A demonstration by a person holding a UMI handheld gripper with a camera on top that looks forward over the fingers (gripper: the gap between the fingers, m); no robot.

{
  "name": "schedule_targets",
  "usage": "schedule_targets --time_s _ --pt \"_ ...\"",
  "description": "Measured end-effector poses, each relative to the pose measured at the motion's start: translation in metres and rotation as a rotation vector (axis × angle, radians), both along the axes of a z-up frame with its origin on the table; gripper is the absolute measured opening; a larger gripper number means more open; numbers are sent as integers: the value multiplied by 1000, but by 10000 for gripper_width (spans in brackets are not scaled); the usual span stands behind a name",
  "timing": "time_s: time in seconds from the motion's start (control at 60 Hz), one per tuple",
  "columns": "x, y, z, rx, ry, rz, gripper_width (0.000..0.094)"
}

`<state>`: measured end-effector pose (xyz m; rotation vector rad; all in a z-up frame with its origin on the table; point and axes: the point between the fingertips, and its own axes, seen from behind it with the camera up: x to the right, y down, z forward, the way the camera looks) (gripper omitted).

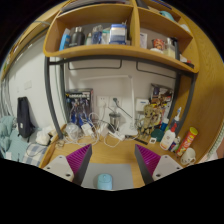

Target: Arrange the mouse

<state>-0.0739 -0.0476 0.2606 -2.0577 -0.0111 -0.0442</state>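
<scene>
Gripper hangs above a cluttered wooden desk, fingers spread wide and holding nothing. A pale blue-grey shape, likely the mouse, lies near, between them; arranging appears barely begun.

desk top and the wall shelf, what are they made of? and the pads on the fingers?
Desk top: looks like wood or wood laminate, an even orange-tan, matte.
Wall shelf: same tan board look, with paler edges, probably laminated board.
Finger pads: magenta, dull and non-glossy, perhaps rubber or foam; hard to be sure. Fingers of the gripper stand apart.
</scene>
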Motion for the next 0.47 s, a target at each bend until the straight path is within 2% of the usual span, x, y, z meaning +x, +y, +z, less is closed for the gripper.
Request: schedule_targets --time_s 0.2,0.467 --pt "-3 -17 26 22 -14 25 861" --pt "-11 -39 14 -3 -7 45 862"
